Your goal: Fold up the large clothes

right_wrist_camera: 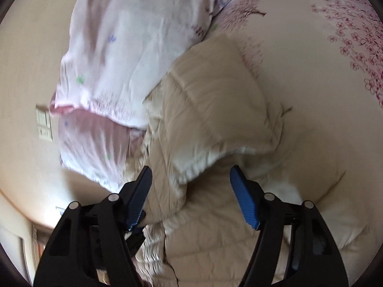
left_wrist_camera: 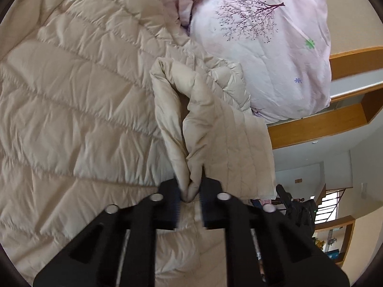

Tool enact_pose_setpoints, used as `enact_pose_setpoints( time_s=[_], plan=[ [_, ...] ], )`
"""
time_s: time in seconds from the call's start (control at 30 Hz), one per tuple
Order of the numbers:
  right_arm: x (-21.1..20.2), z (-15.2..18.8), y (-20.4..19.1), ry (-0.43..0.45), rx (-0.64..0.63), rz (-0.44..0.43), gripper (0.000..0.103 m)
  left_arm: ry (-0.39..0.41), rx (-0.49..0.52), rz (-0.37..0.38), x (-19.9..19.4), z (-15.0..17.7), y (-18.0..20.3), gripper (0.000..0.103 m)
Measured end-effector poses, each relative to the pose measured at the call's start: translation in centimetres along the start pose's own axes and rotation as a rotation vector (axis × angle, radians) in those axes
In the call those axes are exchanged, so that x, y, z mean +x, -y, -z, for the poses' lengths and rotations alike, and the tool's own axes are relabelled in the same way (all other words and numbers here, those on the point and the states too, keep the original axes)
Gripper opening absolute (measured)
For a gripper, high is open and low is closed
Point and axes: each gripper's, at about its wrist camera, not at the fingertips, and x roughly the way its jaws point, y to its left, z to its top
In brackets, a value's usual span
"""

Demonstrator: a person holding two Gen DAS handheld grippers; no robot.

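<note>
A large beige quilted down jacket [left_wrist_camera: 79, 100] lies spread on the bed. My left gripper [left_wrist_camera: 190, 195] is shut on a bunched fold of the jacket's edge [left_wrist_camera: 191, 143] and holds that flap lifted above the rest. In the right wrist view the same jacket [right_wrist_camera: 215, 124] lies in a rumpled heap. My right gripper [right_wrist_camera: 191, 191] is open, its blue pads [right_wrist_camera: 244, 198] spread wide just above the jacket, with nothing between them.
A pink floral pillow [left_wrist_camera: 261, 47] lies beside the jacket, also in the right wrist view [right_wrist_camera: 134, 55]. A floral bedsheet [right_wrist_camera: 323, 71] covers the bed. A wooden bed frame [left_wrist_camera: 318, 124] and a wall with a switch plate [right_wrist_camera: 44, 124] border the bed.
</note>
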Motion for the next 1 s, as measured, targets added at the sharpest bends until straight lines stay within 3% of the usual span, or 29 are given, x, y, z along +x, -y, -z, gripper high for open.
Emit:
enact_pose_setpoints(
  time_s=[0.17,0.27,0.33,0.4,0.5,0.63,0.7,0.77,0.8,0.87,0.93,1.0],
  plan=[
    [-0.1,-0.2,-0.5,0.042,-0.014,0.024,0.065,0.135,0.089,-0.033,-4.2,-1.3,1.0,0.006],
    [0.2,0.0,-0.7,0.052,-0.033,0.050,0.060,0.184,0.091,-0.067,-6.3,-2.3,0.2,0.006],
    [0.6,0.1,-0.8,0.068,-0.052,0.087,0.052,0.181,0.081,-0.087,-6.6,-2.5,-0.5,0.006],
    [1.0,0.2,-1.0,0.089,-0.095,0.145,0.015,0.166,0.071,-0.122,-6.2,-2.4,-1.5,0.006],
    [1.3,0.9,-1.6,0.114,-0.174,0.241,0.008,0.134,0.054,-0.148,-5.5,-2.3,-2.5,0.006],
    [2.2,1.7,-2.1,0.076,-0.269,0.387,0.011,0.095,0.046,-0.183,-4.4,-2.0,-3.1,0.008],
    [2.3,2.3,-2.7,0.056,-0.327,0.449,0.023,0.088,0.050,-0.197,-4.5,-1.8,-3.3,0.011],
    [2.1,3.2,-3.9,0.042,-0.387,0.497,0.039,0.086,0.056,-0.205,-5.0,-1.6,-3.2,0.022],
    [1.8,3.9,-5.1,0.041,-0.435,0.515,0.041,0.089,0.061,-0.206,-5.4,-1.6,-3.1,0.027],
    [1.4,5.6,-7.7,0.045,-0.539,0.501,0.041,0.109,0.085,-0.206,-6.8,-1.2,-2.9,0.055],
    [1.4,7.1,-10.2,0.043,-0.627,0.458,0.041,0.147,0.111,-0.208,-8.7,-0.5,-2.9,0.066],
    [2.8,8.9,-13.1,0.002,-0.730,0.387,0.038,0.184,0.125,-0.195,-11.4,0.3,-3.4,0.066]
  ],
)
